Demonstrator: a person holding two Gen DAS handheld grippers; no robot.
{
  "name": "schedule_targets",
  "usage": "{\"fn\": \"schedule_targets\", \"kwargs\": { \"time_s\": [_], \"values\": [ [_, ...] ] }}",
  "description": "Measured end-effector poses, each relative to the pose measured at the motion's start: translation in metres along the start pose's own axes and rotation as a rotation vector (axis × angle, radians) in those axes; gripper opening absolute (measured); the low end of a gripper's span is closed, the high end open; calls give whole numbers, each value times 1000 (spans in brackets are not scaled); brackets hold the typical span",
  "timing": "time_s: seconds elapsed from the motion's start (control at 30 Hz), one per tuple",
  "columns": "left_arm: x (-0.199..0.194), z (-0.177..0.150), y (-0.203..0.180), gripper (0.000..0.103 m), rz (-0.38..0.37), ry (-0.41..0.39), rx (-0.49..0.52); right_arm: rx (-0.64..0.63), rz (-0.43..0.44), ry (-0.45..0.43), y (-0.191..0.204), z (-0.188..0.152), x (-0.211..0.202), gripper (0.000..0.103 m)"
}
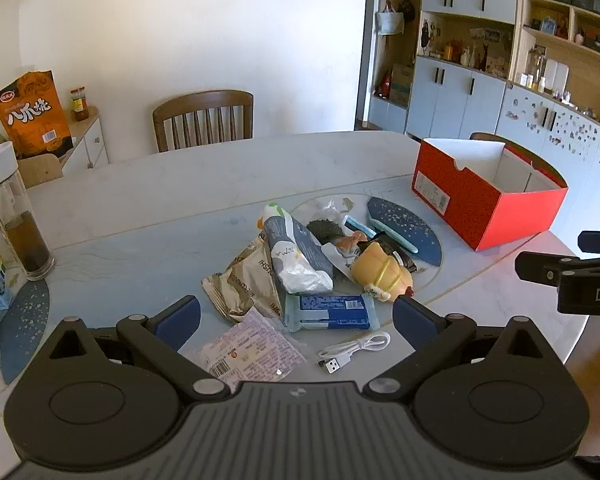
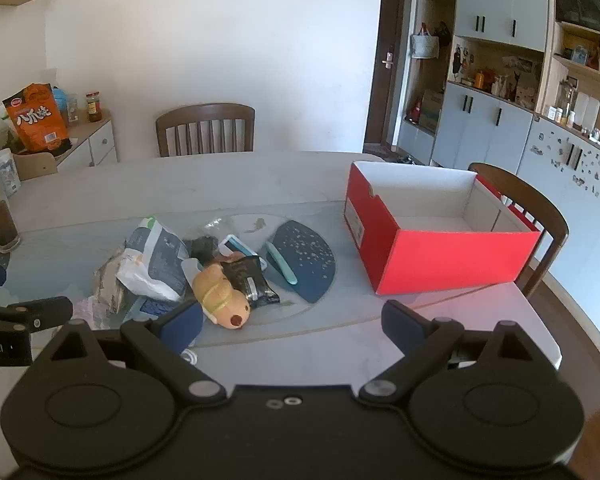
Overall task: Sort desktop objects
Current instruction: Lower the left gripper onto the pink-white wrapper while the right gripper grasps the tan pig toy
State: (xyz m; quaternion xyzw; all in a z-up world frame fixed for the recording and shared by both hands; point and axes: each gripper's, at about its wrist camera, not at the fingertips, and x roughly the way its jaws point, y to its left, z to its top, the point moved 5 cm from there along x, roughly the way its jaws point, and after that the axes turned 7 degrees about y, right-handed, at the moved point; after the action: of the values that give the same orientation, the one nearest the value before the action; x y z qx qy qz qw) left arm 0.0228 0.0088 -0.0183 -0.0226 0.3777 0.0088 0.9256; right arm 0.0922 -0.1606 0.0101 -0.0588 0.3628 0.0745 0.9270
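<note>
Both the left gripper [image 1: 296, 314] and right gripper [image 2: 292, 322] hang wide open, holding nothing, above the heap of packets [image 1: 300, 264] at the table's [image 1: 140, 200] middle, left of the red box [image 2: 440, 256]. Only the left view shows the white USB cable [image 1: 354, 350] (beside a blue wrapper [image 1: 330, 312]).

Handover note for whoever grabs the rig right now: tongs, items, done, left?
Left tongs: open, empty, above the near edge of the pile.
Right tongs: open, empty, over bare table between pile and red box.
Pile mid-table: plush toy, blue snack bar, white USB cable, wipes pack, teal comb, wrappers.
Done: nothing; the box looks empty.
Left: everything still to sort.
</note>
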Motion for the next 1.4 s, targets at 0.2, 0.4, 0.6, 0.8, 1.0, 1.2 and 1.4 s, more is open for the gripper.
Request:
{"fn": "schedule_targets", "kwargs": {
  "time_s": [0.2, 0.4, 0.6, 0.8, 1.0, 1.2, 1.4],
  "values": [
    [5, 0, 6, 103, -2, -1, -4, -15, 18, -3, 8, 5, 7, 93],
    [10, -3, 13, 102, -4, -2, -6, -30, 31, 2, 18, 9, 17, 93],
    [22, -10, 20, 103, -5, 1, 10, -54, 57, 21, 30, 9, 34, 89],
    [42, -17, 24, 102, -13, 20, 34, -76, 65, 47, 41, 5, 53, 87],
    [65, -26, 27, 102, -13, 37, 89, -83, 48, 78, 45, 4, 79, 84],
    [83, -33, 32, 102, -15, 49, 124, -79, 52, 102, 51, 4, 107, 83],
    [95, -38, 32, 101, -26, 54, 135, -79, 60, 121, 58, 5, 132, 80]
  ]
}}
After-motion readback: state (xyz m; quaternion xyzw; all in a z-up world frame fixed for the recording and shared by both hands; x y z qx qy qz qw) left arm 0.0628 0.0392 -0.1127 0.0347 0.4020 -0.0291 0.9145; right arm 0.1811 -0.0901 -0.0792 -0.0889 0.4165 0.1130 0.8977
